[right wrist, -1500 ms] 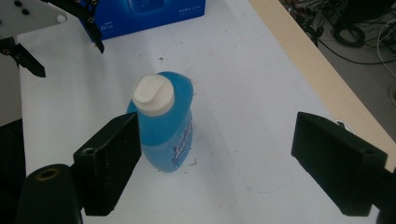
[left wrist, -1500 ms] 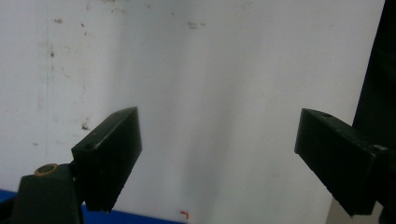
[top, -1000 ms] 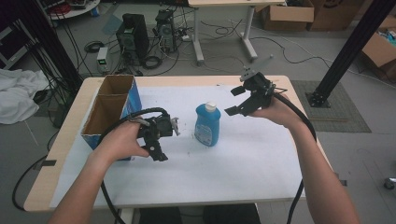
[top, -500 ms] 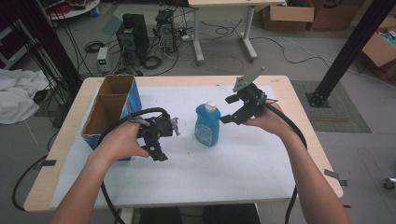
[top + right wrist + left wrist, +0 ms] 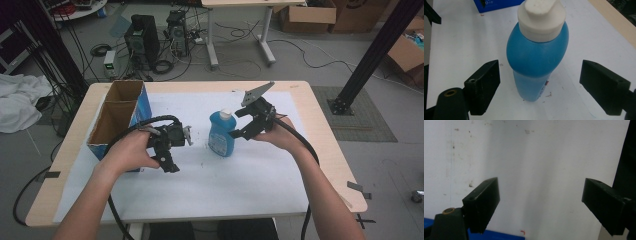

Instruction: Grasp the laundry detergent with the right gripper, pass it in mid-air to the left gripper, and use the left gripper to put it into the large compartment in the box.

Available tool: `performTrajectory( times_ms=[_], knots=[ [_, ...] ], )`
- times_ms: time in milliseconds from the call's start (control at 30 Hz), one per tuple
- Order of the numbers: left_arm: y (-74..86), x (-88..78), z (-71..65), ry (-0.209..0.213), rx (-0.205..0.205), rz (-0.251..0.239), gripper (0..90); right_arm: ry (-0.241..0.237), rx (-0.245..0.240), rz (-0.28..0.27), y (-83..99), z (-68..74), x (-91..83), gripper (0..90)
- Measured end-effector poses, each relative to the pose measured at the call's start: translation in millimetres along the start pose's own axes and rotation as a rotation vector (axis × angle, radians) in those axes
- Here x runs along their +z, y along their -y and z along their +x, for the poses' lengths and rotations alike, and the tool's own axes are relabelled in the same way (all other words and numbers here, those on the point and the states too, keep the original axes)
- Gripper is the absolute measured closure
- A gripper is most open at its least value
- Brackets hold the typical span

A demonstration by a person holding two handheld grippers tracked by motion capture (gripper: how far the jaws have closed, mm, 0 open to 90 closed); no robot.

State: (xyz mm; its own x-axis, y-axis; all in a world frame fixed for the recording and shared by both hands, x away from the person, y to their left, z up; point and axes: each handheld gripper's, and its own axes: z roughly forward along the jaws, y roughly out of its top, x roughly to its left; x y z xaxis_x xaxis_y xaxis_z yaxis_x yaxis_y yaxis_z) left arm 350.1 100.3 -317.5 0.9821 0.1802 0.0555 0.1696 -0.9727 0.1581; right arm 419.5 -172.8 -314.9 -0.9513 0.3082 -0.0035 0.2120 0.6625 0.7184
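Blue bottle [image 5: 220,135] with white cap [image 5: 541,15] stands upright near the middle of the white table cover [image 5: 250,190], slightly toward the far side.

Right gripper [image 5: 242,123] is held just to the right of the bottle at upper-body height, pointed toward it. In the right gripper view the two black jaws stand wide apart with the bottle centred between them; neither jaw touches it, and there is clear space on both sides. The bottle's rounded shoulder sits above the jaw tips in that view.

Left gripper [image 5: 172,160] is held in the person's left hand [image 5: 131,152], left of the bottle and apart from it, pointing down at the cover. In the left gripper view its jaws are spread wide with nothing between them but the bare white cover.

Open cardboard box with blue sides [image 5: 120,117] stands at the left edge of the table, just beside the left hand.
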Motion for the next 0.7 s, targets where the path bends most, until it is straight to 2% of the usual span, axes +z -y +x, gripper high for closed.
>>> performTrajectory(
  times_ms=[700],
  knots=[
    [-0.6,1.7,1.3,-0.004,0.002,0.008,15.5,0.024,0.002,-0.019,2.7,6.8,31.0,18.7]
  ],
)
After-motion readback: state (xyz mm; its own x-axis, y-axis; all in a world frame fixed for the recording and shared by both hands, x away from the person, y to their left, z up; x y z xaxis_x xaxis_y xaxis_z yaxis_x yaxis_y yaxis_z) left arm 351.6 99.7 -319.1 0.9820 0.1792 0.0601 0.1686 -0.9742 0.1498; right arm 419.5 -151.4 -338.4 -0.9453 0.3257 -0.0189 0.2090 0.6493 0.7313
